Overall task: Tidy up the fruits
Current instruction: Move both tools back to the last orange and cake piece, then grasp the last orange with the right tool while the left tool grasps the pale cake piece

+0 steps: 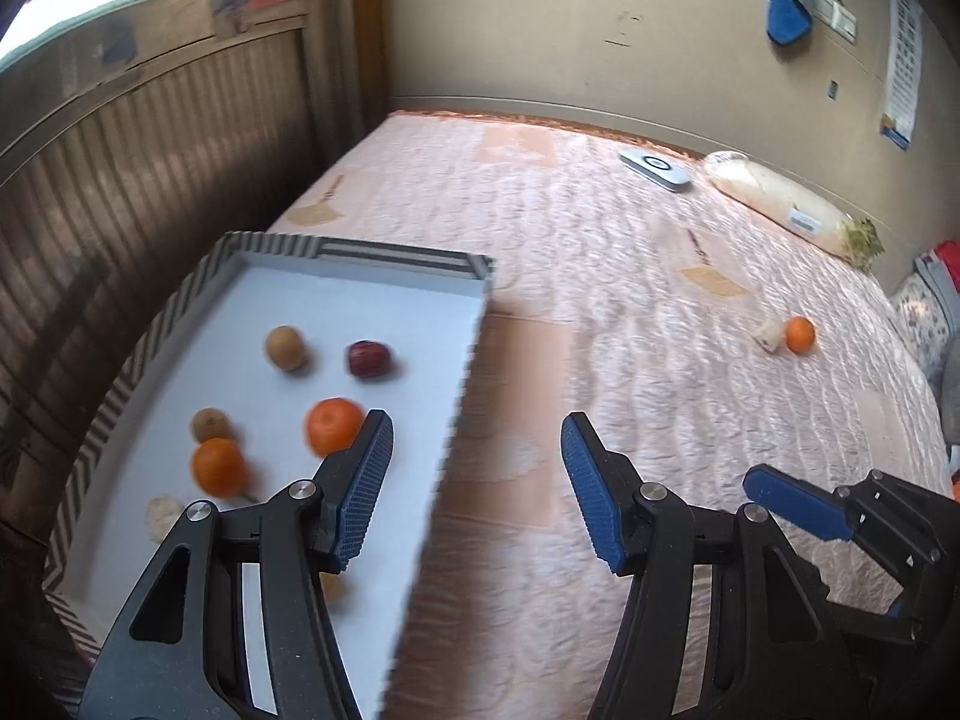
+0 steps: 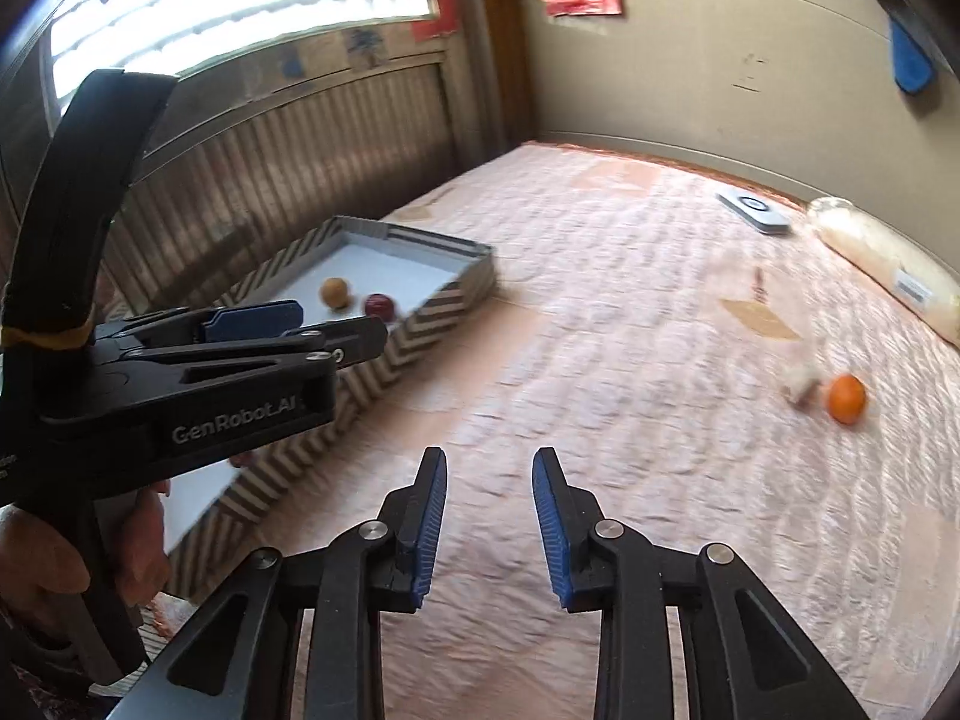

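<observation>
- Bed (image 1: 630,312) with a pink quilted cover fills most of both views, and every other thing lies on it.
- Tray (image 1: 336,252) with zigzag striped walls and a white floor sits on the bed near the window side.
- Long pale bag (image 1: 774,204) with a label and some green leaves at one end lies by the far wall, next to a flat white gadget (image 1: 655,169).
- Left tongs (image 1: 477,468) hang over the tray's near edge, partly over the tray and partly over the bed. The blue pads are about half wide apart with nothing between them.
- Right tongs (image 2: 489,522) hang over the bare quilt beside the tray. The gap is narrow but not closed, and nothing is in it.
- A hand (image 2: 72,552) grips the handle of the left tongs.
- Fruits in the tray: two oranges (image 1: 333,425), two brown round fruits (image 1: 287,348), and one dark red fruit (image 1: 370,359). They lie apart from each other.
- One more orange (image 1: 800,334) lies far off on the quilt, just beside a small pale lump (image 1: 770,336). I cannot tell what the lump is.
- A small pale scrap (image 1: 161,513) lies in the tray by the near orange.
</observation>
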The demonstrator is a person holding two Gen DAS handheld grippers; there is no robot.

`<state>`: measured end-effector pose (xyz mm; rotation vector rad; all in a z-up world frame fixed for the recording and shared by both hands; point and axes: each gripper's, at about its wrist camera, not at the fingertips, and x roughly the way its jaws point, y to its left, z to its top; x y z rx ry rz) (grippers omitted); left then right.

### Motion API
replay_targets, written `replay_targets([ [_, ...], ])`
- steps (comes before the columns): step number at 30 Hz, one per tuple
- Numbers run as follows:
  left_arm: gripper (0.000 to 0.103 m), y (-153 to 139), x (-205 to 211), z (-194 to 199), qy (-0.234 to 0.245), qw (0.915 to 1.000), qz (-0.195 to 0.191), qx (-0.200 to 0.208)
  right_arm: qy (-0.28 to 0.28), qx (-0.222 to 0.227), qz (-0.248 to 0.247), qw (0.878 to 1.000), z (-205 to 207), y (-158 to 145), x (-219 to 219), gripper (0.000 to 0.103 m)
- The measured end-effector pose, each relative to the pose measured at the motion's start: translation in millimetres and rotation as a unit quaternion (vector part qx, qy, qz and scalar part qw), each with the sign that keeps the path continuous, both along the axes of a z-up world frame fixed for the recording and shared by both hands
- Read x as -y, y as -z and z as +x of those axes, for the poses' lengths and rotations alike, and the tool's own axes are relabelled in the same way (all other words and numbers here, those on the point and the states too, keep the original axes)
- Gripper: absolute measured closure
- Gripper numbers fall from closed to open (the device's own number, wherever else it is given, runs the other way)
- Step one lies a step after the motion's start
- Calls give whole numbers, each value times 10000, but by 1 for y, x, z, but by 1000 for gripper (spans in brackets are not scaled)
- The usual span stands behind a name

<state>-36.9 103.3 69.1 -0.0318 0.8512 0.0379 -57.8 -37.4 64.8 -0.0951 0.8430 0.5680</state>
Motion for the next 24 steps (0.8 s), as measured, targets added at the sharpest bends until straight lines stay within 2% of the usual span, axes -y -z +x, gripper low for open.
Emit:
replay_targets([
  [15, 44, 15, 110, 47, 855, 9954, -142, -407, 1262, -239, -320, 9912, 45, 13, 138, 70],
  [24, 44, 31, 167, 98, 1406, 9882, -145, -596, 1419, -313, -465, 9883, 60, 16, 171, 69],
])
